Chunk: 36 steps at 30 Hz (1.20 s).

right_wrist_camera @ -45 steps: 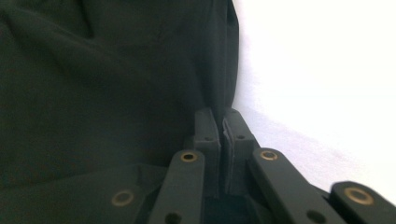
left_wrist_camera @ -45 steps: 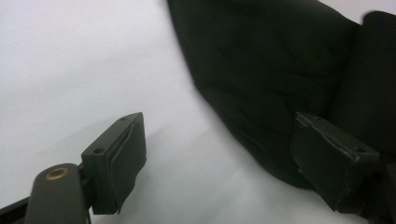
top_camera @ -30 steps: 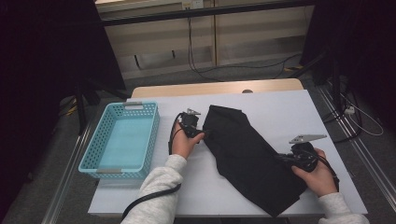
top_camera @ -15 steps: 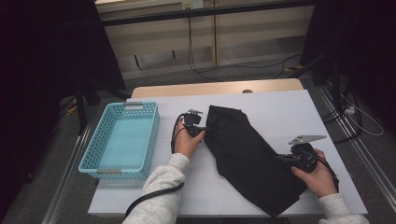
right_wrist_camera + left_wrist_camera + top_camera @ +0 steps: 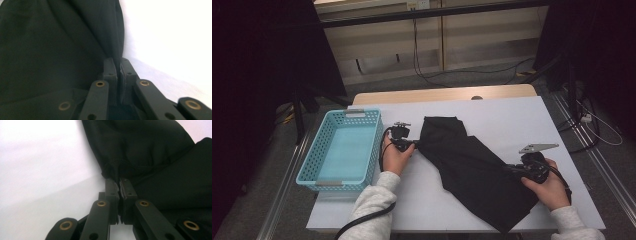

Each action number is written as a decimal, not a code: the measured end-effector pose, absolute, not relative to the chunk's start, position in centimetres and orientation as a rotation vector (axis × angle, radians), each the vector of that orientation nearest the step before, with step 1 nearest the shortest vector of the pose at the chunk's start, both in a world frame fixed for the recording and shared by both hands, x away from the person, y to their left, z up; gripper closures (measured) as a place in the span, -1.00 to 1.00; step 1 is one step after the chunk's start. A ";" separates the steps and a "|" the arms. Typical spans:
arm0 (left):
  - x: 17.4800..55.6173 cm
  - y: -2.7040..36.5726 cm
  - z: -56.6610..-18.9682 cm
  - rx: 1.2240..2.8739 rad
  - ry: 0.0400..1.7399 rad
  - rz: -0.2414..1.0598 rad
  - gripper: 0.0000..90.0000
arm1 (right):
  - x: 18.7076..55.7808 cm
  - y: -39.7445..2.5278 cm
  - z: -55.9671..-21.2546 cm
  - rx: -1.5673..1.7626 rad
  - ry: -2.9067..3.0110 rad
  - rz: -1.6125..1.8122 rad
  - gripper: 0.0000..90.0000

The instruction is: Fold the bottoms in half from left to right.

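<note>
Garment: a black cloth garment (image 5: 472, 167), matte and soft, lying flat in a long slanted band on the white table (image 5: 512, 120), from far-left of centre down to the near right edge; smooth in the middle, with a few soft folds.
Garment edge, left gripper view: a bunched, gathered hem (image 5: 117, 166) with a puckered seam, rising straight out of the jaw tips.
Garment edge, right gripper view: a thin folded edge (image 5: 113, 37), standing up between the pads, dark cloth spreading to the left, bare white table to the right.
Left gripper (image 5: 412, 145): black hard plastic with brass-coloured rivets; jaws pressed together on the garment's far-left edge, no gap but the cloth.
Right gripper (image 5: 512, 169): same build, grey three-cornered plate on top; jaws closed tight on the garment's near-right edge.
Basket: a light blue plastic basket (image 5: 319, 165), rectangular, perforated walls, left of the garment, apart from it.
</note>
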<state>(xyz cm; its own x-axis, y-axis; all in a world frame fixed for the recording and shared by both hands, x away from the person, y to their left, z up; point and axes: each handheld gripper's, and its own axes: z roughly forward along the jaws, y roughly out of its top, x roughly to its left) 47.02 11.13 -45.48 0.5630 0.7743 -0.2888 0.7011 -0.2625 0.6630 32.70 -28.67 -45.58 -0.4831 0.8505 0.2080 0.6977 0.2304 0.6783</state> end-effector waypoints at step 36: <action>44.9 13.7 -44.9 2.020 1.226 0.202 0.92 | 29.9 -32.1 -44.8 1.599 2.273 0.997 0.99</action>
<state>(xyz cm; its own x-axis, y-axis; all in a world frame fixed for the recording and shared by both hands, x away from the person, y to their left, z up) 44.90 13.71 -44.95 0.5282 0.8157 -0.2356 0.6974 -0.2585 0.6684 29.88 -32.06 -44.83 -0.4011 0.8898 0.2178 0.7629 0.1928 0.6172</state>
